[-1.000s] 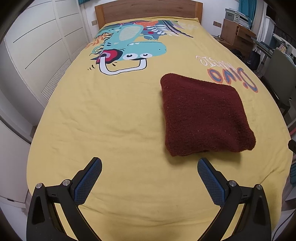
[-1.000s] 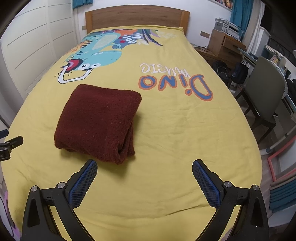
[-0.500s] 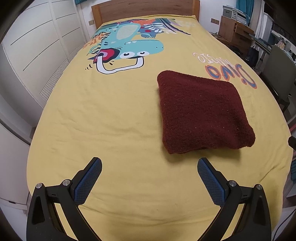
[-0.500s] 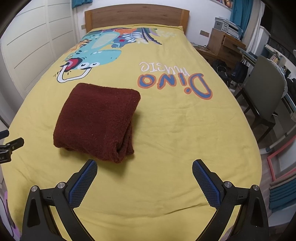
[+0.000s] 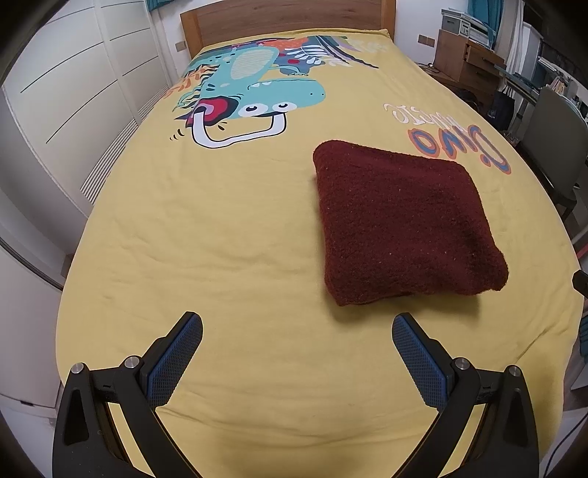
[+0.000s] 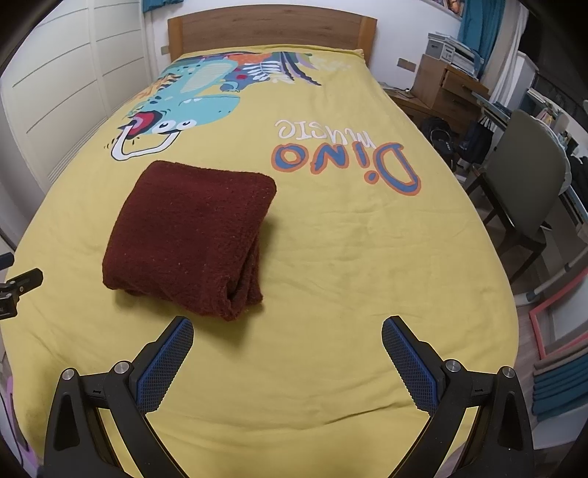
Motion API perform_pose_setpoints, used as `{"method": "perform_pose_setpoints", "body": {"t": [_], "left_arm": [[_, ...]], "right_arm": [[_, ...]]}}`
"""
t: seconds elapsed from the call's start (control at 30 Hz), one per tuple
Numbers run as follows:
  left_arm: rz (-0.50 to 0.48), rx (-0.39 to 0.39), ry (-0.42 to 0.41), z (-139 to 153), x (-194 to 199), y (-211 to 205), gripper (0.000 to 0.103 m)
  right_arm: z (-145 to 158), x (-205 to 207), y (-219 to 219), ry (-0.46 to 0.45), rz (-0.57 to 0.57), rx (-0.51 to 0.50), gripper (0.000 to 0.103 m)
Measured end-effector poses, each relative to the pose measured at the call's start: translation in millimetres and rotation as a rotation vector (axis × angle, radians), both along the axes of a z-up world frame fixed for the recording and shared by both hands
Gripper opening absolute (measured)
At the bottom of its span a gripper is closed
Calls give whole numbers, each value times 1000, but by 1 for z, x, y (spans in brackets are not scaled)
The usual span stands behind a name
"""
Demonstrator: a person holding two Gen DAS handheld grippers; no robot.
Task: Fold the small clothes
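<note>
A dark red fleecy garment (image 5: 400, 228) lies folded into a thick square on the yellow bed cover (image 5: 220, 235). In the right wrist view the garment (image 6: 191, 235) sits ahead and to the left, with its layered fold edges facing the near right. My left gripper (image 5: 297, 327) is open and empty, hovering over the cover in front and left of the garment. My right gripper (image 6: 287, 331) is open and empty, in front and right of it. Neither touches the cloth.
The cover has a dinosaur print (image 5: 250, 99) and "Dino music" lettering (image 6: 345, 154). A wooden headboard (image 6: 272, 33) is at the far end. White wardrobe doors (image 5: 73, 99) line the left. A grey chair (image 6: 529, 184) and wooden drawers (image 6: 448, 84) stand right of the bed.
Both views have shifted slightly, with the headboard now sitting a little lower in each frame. The garment lies the same way and both grippers stay open.
</note>
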State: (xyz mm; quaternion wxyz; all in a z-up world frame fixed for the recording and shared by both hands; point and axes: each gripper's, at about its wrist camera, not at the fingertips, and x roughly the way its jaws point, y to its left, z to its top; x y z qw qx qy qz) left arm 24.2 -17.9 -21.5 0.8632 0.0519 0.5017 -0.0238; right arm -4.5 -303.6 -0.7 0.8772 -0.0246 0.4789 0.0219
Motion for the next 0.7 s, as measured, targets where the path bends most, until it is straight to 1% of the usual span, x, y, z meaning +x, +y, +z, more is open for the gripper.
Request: {"method": "perform_pose_setpoints", "body": {"t": [0.7], "left_arm": [[-11,-13,19,-4,2,-3,102]], "right_arm": [[-9,2,-6,17,-5,14,102]]}}
